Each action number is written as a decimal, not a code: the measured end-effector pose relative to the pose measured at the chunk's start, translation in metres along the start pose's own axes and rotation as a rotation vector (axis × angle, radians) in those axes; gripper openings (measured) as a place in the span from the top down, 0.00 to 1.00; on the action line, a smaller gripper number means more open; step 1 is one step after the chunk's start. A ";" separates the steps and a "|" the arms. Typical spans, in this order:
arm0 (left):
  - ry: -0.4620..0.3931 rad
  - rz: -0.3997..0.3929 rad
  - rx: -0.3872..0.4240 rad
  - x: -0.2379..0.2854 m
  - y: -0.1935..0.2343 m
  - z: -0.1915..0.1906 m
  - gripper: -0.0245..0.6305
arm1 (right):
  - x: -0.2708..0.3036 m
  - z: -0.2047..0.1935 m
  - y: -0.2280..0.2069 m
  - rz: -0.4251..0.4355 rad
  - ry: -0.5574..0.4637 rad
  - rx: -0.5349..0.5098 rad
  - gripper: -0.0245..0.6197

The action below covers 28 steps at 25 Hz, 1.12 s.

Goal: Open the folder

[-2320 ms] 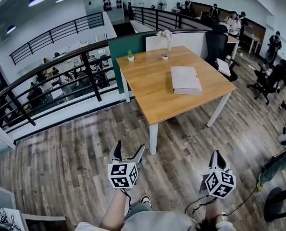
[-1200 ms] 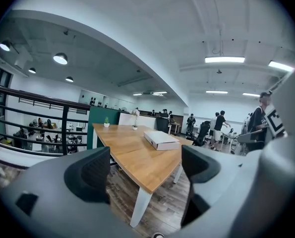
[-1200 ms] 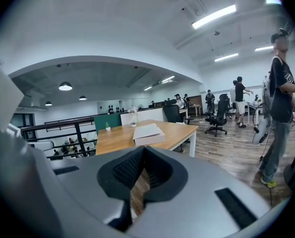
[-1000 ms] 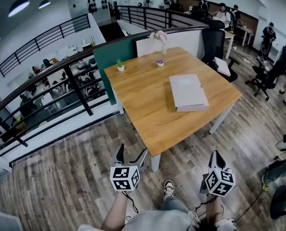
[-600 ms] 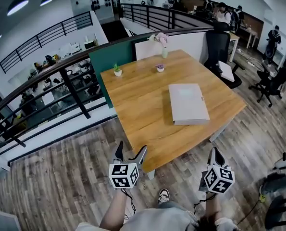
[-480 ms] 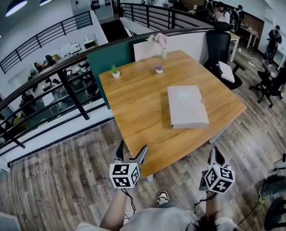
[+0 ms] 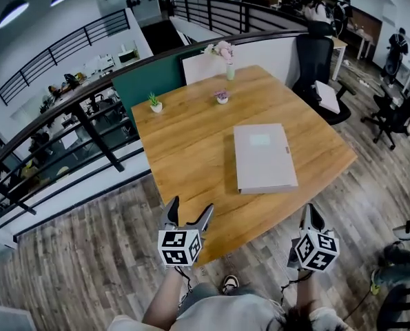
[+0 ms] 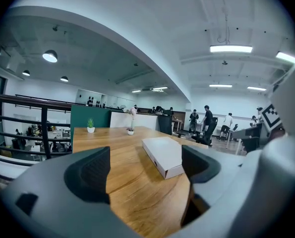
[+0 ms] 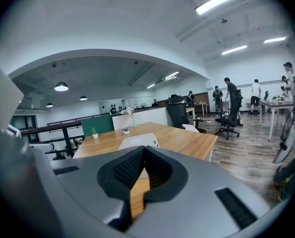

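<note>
A closed pale grey folder [image 7: 262, 157] lies flat on the wooden table [image 7: 191, 143], right of its middle. It shows as a flat box in the left gripper view [image 8: 162, 155] and partly above the jaws in the right gripper view [image 9: 137, 142]. My left gripper [image 7: 188, 214] hangs open over the table's near edge, empty. My right gripper [image 7: 313, 216] is shut, empty, off the table's near right corner. Both are well short of the folder.
Two small potted plants [image 7: 154, 103] [image 7: 222, 97] and a flower vase [image 7: 229, 64] stand at the table's far side. A black office chair [image 7: 316, 64] is at the far right. A railing [image 7: 80, 126] runs on the left. People stand in the background.
The view has closed in on the table: the folder and table edge now lie nearer to both grippers. The left gripper has reached the table's near edge.
</note>
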<state>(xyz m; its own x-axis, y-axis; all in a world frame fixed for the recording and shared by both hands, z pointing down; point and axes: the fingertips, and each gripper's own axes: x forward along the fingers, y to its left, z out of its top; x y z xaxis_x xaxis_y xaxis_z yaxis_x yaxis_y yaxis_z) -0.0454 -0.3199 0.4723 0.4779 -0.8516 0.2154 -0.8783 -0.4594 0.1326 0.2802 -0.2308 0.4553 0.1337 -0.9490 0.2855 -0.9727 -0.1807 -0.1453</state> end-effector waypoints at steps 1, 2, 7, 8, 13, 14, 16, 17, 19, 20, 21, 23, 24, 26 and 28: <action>0.008 -0.006 0.004 0.005 -0.002 -0.001 0.27 | 0.003 0.000 -0.002 -0.003 0.005 0.002 0.96; 0.015 -0.013 0.006 0.010 -0.004 -0.002 0.27 | 0.005 -0.002 -0.004 -0.008 0.011 0.003 0.96; 0.034 -0.081 0.011 0.043 -0.016 -0.001 0.27 | 0.012 0.000 -0.017 -0.060 0.012 0.019 0.96; 0.035 -0.102 0.018 0.050 -0.020 0.001 0.27 | 0.011 0.001 -0.022 -0.080 0.007 0.032 0.96; 0.025 -0.207 0.062 0.083 -0.045 0.015 0.27 | 0.001 0.004 -0.050 -0.184 -0.010 0.064 0.96; 0.024 -0.225 0.067 0.090 -0.050 0.017 0.27 | 0.000 0.003 -0.055 -0.201 -0.013 0.071 0.96; 0.030 -0.257 0.073 0.101 -0.060 0.016 0.27 | -0.003 0.001 -0.060 -0.222 -0.011 0.078 0.96; 0.036 -0.273 0.075 0.106 -0.065 0.015 0.27 | -0.005 0.000 -0.062 -0.230 -0.007 0.076 0.96; 0.049 -0.306 0.080 0.116 -0.077 0.012 0.27 | -0.009 -0.003 -0.067 -0.250 -0.001 0.077 0.96; 0.053 -0.321 0.083 0.121 -0.083 0.011 0.27 | -0.011 -0.003 -0.071 -0.261 0.000 0.082 0.96; 0.057 -0.335 0.088 0.125 -0.089 0.011 0.27 | -0.013 -0.003 -0.074 -0.271 0.000 0.085 0.96; 0.065 -0.361 0.108 0.133 -0.101 0.011 0.27 | -0.016 -0.003 -0.079 -0.287 0.003 0.090 0.96; 0.070 -0.374 0.120 0.137 -0.107 0.011 0.27 | -0.018 -0.004 -0.081 -0.294 0.003 0.091 0.96; 0.083 -0.403 0.141 0.146 -0.118 0.010 0.27 | -0.018 -0.004 -0.085 -0.305 0.005 0.097 0.96; 0.098 -0.433 0.159 0.155 -0.129 0.008 0.27 | -0.017 -0.007 -0.089 -0.315 0.011 0.102 0.96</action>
<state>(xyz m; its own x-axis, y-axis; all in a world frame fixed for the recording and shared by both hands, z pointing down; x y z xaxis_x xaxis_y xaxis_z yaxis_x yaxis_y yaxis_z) 0.1421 -0.3944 0.4809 0.7934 -0.5484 0.2642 -0.5851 -0.8068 0.0825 0.3637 -0.1967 0.4696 0.4225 -0.8396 0.3415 -0.8597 -0.4905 -0.1423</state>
